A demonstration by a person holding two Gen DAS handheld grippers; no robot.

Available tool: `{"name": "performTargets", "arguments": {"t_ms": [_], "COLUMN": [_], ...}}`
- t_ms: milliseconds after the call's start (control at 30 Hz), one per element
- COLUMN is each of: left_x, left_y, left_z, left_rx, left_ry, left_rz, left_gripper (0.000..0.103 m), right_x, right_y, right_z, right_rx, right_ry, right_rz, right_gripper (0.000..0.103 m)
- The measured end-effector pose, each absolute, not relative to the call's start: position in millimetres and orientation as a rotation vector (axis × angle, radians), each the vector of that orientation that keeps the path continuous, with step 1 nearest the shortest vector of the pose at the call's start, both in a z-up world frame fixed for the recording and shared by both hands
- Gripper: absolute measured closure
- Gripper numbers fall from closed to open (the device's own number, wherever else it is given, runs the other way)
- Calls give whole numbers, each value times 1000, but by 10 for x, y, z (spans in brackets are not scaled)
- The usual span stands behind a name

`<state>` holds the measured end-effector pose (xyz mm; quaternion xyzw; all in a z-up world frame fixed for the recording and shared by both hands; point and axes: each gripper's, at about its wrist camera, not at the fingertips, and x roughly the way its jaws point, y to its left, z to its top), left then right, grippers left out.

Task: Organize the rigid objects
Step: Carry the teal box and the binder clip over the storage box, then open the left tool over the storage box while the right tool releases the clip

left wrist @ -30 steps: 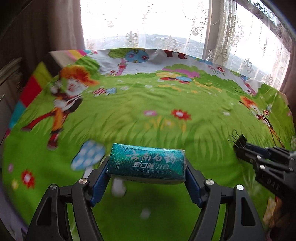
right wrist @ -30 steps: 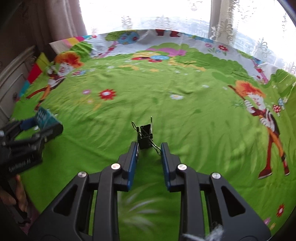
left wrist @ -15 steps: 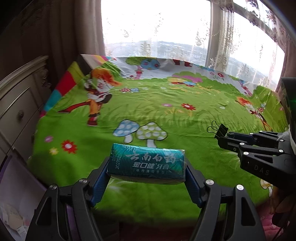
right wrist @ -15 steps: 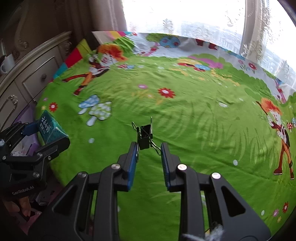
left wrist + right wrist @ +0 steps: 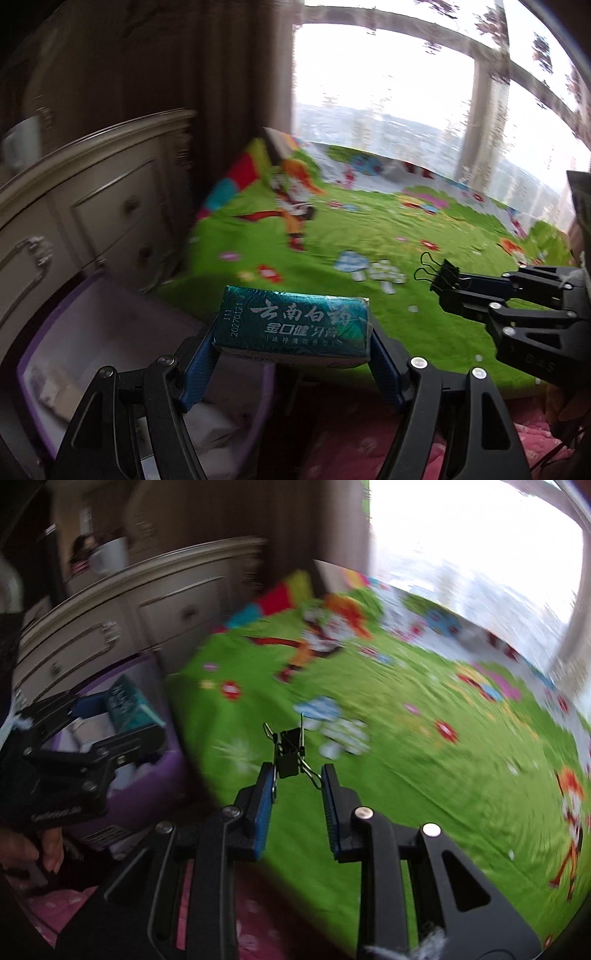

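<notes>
Here, nearest the left wrist lens, the left gripper (image 5: 291, 332) stands at mid width, its blue pads pinching the 2 short ends of a teal toothpaste box (image 5: 293, 325), so the printed face stays level. Beside it, the right gripper (image 5: 297, 775) is closed nearly tight on a black binder clip (image 5: 290, 753), caught by its wire handles. Just beyond, a purple bin (image 5: 48, 354) waits beside the bed, probably the drop spot. Farther off lie the green cartoon sheet (image 5: 369, 229), a cream dresser (image 5: 103, 206) and the window.
</notes>
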<state>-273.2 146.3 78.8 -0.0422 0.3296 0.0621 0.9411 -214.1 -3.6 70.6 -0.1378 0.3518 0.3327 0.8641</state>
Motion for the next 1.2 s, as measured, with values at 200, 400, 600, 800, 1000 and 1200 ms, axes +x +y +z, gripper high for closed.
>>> {"name": "performTargets", "arguments": {"t_ms": [200, 400, 600, 800, 1000, 1200], "left_x": [-3020, -3197, -3378, -3493, -3550, -3590], "left_y": [1866, 2169, 2505, 2725, 2861, 2937], "left_z": [766, 707, 730, 753, 768, 771], "left_rx": [-121, -131, -146, -160, -179, -191], "left_ry": [677, 699, 702, 699, 692, 690], "left_rz": [239, 334, 447, 518, 555, 589], "left_gripper": [29, 29, 29, 29, 29, 29], "right_x": [-2436, -2692, -2874, -3080, -3224, -3323], "right_y": [490, 941, 1313, 1681, 1968, 2162], "right_z": [811, 770, 686, 630, 585, 547], "right_rx": [-399, -517, -604, -708, -758, -766], "right_ry": [683, 658, 663, 636, 647, 672], "right_rz": [838, 951, 1056, 1132, 1185, 1220], "right_gripper": [74, 74, 74, 74, 74, 74]}}
